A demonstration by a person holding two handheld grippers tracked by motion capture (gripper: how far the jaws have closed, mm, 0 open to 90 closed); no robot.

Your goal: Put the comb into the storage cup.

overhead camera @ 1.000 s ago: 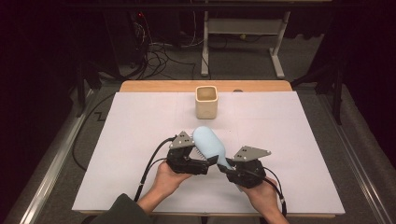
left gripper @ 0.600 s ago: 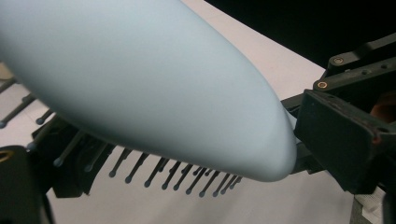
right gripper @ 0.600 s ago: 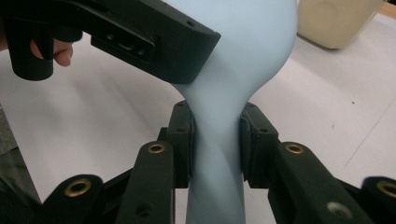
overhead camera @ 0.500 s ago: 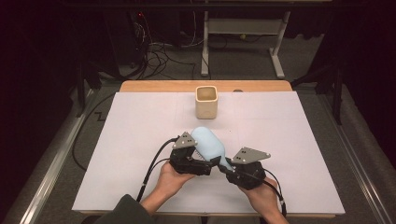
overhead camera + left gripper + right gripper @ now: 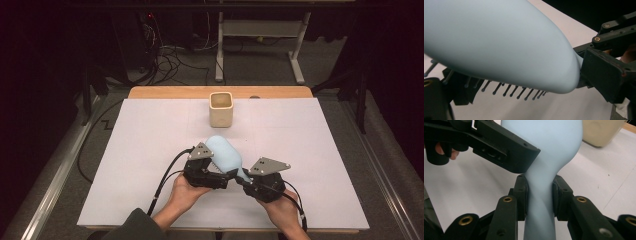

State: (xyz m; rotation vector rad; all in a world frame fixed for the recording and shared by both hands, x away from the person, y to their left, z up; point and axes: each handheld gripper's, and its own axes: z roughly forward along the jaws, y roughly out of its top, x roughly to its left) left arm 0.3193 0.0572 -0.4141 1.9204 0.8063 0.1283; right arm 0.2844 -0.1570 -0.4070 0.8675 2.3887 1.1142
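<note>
A pale blue hairbrush (image 5: 225, 155) hangs over the white sheet near the table's front, held between both grippers. My right gripper (image 5: 243, 176) is shut on its narrow handle; in the right gripper view (image 5: 539, 195) both pads press the handle's sides. My left gripper (image 5: 220, 174) comes in from the left and is shut on the brush at the base of its head. In the left gripper view the head (image 5: 499, 45) looms large, with its ball-tipped bristles (image 5: 509, 91) pointing down against one black jaw. The other left jaw is hidden.
A cream square cup (image 5: 220, 109) stands upright at the back middle of the sheet, beyond the brush. White paper (image 5: 140, 135) covers the wooden table (image 5: 170, 92). Cables trail from both grippers toward the front edge. Dark floor, cables and a desk frame lie behind.
The brush head has turned a little, so it looks shorter and more upright than a second ago. Both hands stay almost where they were.
</note>
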